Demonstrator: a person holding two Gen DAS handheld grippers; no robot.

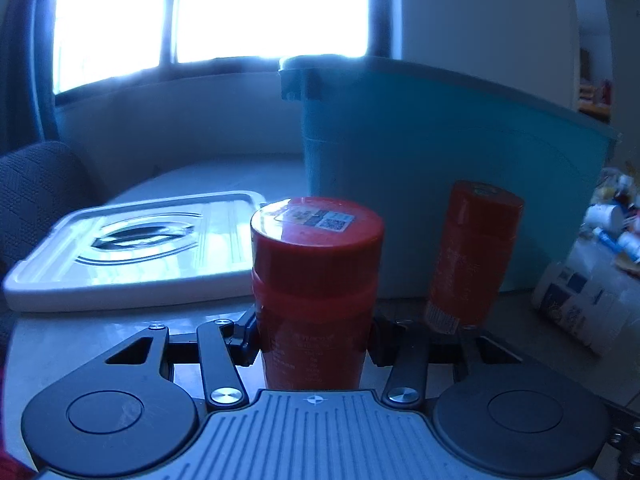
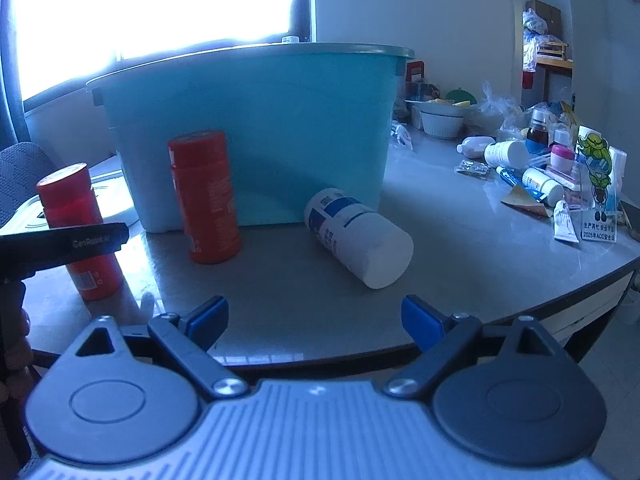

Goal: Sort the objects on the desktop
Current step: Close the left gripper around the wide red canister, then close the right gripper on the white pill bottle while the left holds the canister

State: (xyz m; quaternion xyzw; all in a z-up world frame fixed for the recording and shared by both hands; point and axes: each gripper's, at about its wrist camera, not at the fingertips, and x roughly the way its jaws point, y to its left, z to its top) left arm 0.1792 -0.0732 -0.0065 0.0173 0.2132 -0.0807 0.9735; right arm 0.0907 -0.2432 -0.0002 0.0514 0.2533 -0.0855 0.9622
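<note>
Grey desktop [image 2: 460, 216], teal bin [image 1: 440, 152] behind. I have the left gripper [image 1: 314, 336] closed on the near red canister [image 1: 316, 280], low on its body; rigid, glossy, likely slippery. Right gripper [image 2: 316, 320] gapes, empty, before the toppled white bottle [image 2: 360, 236].

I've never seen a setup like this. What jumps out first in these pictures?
A big teal tub stands mid-table, with two red bottles before it: one clamped upright in the left hand-held gripper, the other standing free. A white bottle lies on its side ahead of the open right hand-held gripper.
</note>
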